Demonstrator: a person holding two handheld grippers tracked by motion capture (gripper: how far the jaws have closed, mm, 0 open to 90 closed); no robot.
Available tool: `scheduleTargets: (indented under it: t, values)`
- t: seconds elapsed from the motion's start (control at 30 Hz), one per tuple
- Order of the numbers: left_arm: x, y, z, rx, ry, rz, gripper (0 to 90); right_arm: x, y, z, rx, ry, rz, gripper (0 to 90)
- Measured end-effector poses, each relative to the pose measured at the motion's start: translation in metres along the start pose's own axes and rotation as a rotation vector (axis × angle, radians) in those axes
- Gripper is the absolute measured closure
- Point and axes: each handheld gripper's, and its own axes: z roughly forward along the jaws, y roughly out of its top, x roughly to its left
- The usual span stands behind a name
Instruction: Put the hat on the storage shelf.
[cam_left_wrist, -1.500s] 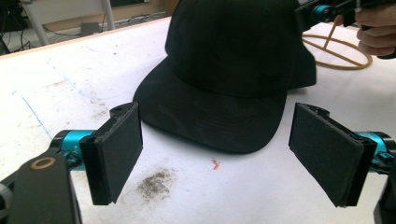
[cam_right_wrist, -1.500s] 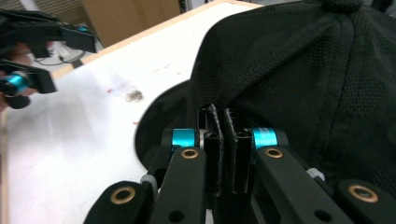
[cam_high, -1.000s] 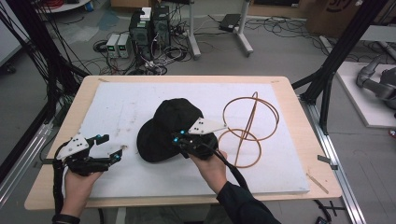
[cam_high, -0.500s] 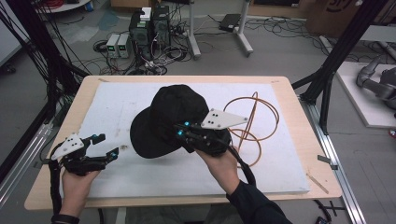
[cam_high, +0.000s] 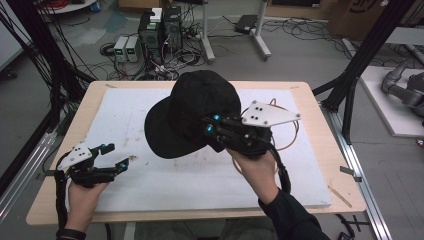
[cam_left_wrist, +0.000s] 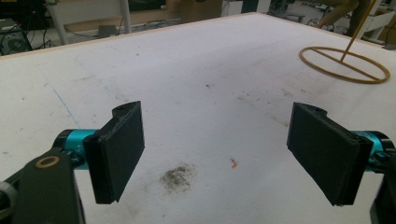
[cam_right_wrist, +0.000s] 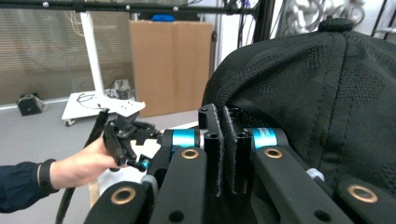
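A black baseball cap (cam_high: 192, 112) hangs in the air above the middle of the table, brim to the left. My right gripper (cam_high: 209, 125) is shut on its edge. In the right gripper view the cap (cam_right_wrist: 322, 93) bulges over the closed jaws. My left gripper (cam_high: 115, 156) rests low near the front left of the white mat (cam_high: 165, 175), open, with nothing between its pads (cam_left_wrist: 119, 149). A thin orange wire stand (cam_high: 290, 127) sits behind my right hand; its round base ring (cam_left_wrist: 345, 65) lies on the mat in the left gripper view.
The table's wooden edge (cam_high: 80, 117) frames the mat. A dark smudge (cam_left_wrist: 177, 176) marks the mat in front of my left gripper. Beyond the table stand black frame posts (cam_high: 367, 55), computers and cables (cam_high: 160, 35) on the floor.
My right gripper has lifted the cap higher off the table and carried it up and back. The left gripper has stayed near the front left, open.
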Motion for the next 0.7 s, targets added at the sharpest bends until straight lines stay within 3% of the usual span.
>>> scheduleTargets:
  t: [0.17,0.23,0.3,0.7]
  values:
    - [0.000,0.000,0.001,0.002,0.001,0.000,18.9,-0.014,0.013,-0.028,-0.019,-0.037,-0.032,88.4]
    - [0.000,0.000,0.001,0.001,-0.002,-0.002,18.9,-0.016,0.014,-0.032,-0.018,-0.046,-0.032,88.5]
    - [0.000,0.000,0.003,0.006,-0.002,-0.001,18.9,-0.024,0.017,-0.048,-0.030,-0.070,-0.030,88.4]
    - [-0.001,0.001,0.007,0.016,-0.012,0.000,18.9,-0.050,0.016,-0.093,-0.029,-0.137,-0.035,88.4]
